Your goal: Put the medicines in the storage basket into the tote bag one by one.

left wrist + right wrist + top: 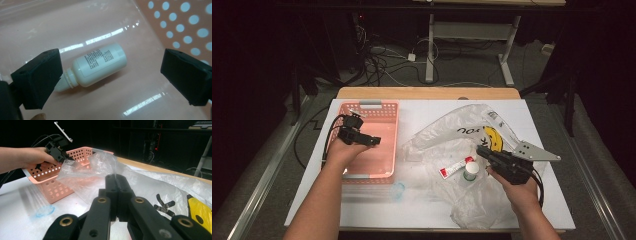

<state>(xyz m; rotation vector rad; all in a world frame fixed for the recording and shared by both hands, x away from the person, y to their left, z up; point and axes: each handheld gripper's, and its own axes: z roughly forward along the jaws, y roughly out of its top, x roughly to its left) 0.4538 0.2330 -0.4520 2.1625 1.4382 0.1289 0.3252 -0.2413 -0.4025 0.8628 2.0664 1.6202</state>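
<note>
In the high view the left gripper (373,141) hangs over the pink basket (388,120) at nine o'clock, while the left gripper view shows its jaws spread wide above a white bottle (96,65) lying inside, and the right gripper view shows the right gripper (117,180) pinched together on the clear plastic bag (85,173).

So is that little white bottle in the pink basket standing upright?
No, the white bottle lies on its side on the pink basket floor.

Left tongs (110,77) gape wide; right tongs (117,186) are pressed together.
</note>
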